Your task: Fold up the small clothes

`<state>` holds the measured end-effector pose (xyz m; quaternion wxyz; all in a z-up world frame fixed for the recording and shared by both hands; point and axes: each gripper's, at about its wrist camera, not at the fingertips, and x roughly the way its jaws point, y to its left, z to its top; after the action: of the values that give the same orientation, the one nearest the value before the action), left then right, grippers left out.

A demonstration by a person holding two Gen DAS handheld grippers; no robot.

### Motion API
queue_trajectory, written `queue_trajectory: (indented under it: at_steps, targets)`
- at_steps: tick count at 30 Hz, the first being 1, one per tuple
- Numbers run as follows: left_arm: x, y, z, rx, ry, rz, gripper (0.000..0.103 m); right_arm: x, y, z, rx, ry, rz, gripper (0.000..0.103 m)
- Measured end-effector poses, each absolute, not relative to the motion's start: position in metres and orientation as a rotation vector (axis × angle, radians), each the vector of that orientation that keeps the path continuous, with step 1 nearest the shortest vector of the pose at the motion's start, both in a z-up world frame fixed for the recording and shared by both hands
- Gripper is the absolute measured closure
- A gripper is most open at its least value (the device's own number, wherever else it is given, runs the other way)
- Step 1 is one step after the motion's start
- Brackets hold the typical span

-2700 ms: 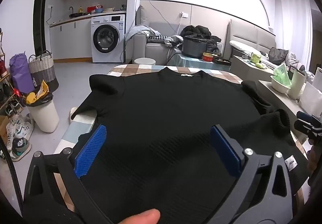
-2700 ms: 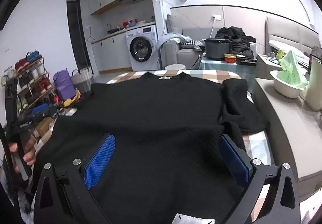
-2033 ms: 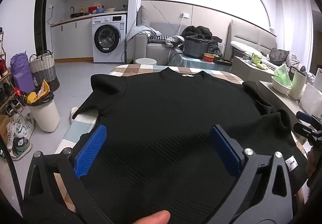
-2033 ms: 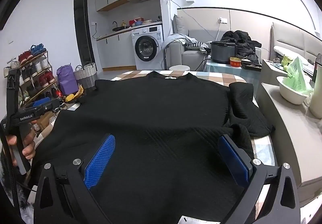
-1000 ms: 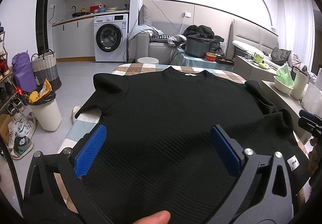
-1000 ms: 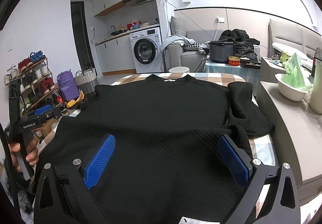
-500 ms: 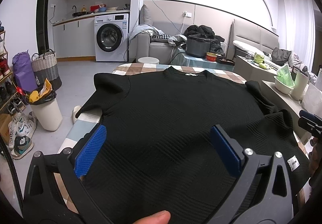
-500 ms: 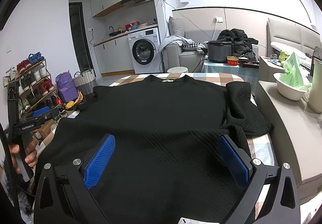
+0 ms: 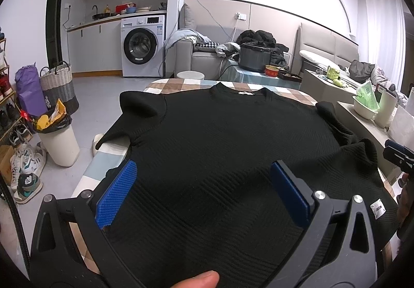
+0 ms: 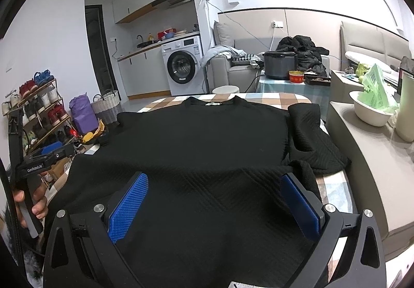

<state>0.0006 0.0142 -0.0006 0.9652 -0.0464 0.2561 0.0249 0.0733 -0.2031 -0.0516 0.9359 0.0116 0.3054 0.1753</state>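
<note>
black top (image 9: pixel 220 143) flat; both hand-held grippers — spread wide

Black sweater (image 10: pixel 207 148) flat; right claw (image 10: pixel 214 200) open above.

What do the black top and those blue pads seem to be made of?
Black top: looks like a soft knit fabric, matte, with a woven-in ribbed zigzag texture. Blue pads: probably rubber or soft plastic, judging by their fine bumpy grid surface.

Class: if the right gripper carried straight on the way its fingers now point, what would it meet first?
Most likely the black sweater: the open right gripper points low across it, fabric filling the gap between the blue pads. Exact height above it is unclear.
</note>
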Motion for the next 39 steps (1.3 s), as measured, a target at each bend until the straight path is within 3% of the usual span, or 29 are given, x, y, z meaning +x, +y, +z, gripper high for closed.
queue_trajectory:
  at_steps: [39]
  targets:
    - [0.013,0.018,-0.011,-0.1,0.539,0.036,0.001,0.086,-0.216,-0.046,-0.003,0.606,0.203,0.0]
